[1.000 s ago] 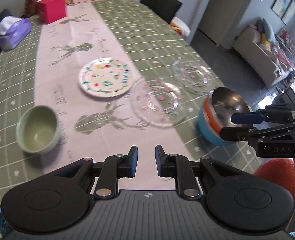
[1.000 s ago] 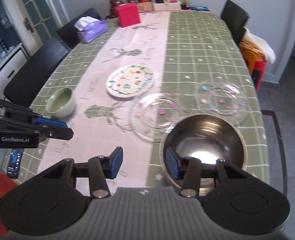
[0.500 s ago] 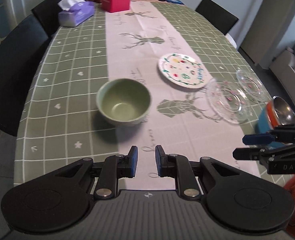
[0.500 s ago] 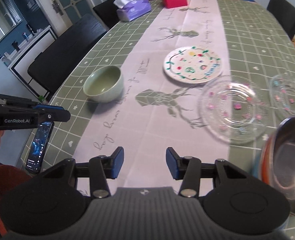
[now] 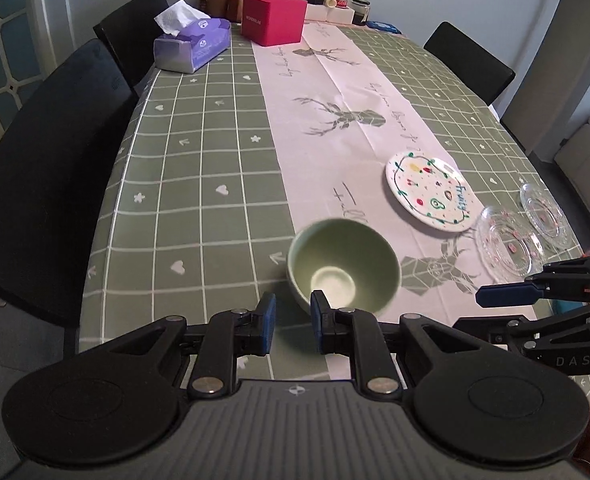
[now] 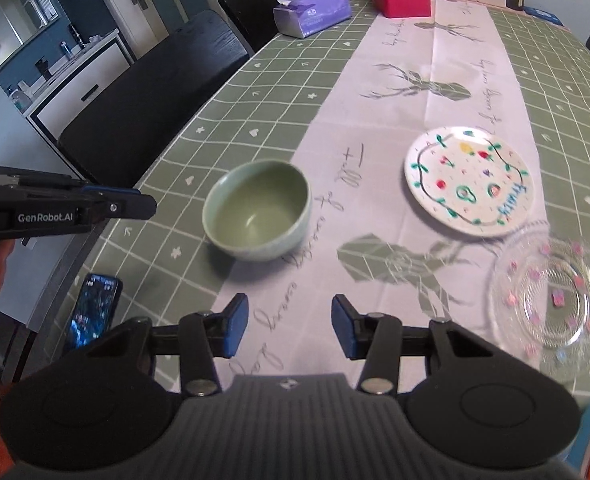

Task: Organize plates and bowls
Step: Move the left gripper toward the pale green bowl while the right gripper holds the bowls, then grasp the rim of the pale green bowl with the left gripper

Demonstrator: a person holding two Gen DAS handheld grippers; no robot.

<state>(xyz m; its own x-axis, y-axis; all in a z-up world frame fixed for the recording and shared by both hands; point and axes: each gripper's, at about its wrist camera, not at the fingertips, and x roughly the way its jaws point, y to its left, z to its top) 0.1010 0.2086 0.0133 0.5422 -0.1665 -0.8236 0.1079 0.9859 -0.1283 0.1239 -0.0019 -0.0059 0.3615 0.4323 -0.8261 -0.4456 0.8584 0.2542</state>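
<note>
A pale green bowl [image 5: 343, 266] [image 6: 257, 214] stands empty on the table near its front edge. My left gripper [image 5: 293, 322] is open and empty, its right finger just over the bowl's near rim. My right gripper [image 6: 290, 330] is open and empty, short of the bowl and to its right. A white painted plate [image 5: 433, 192] [image 6: 469, 180] lies further right. Two clear glass plates [image 5: 509, 244] [image 6: 551, 300] lie beyond it, the second one [image 5: 543, 210] at the table's right side. The steel bowl is out of view.
A phone [image 6: 93, 314] lies at the table's front left edge. A purple tissue box [image 5: 193, 44], a red box [image 5: 275, 18] and several jars and bottles stand at the far end. Black chairs [image 5: 47, 168] line the left side.
Both grippers have swung left towards the green bowl. The steel bowl that was by my right gripper has dropped out of view. My left gripper has closed in on the green bowl's near rim.
</note>
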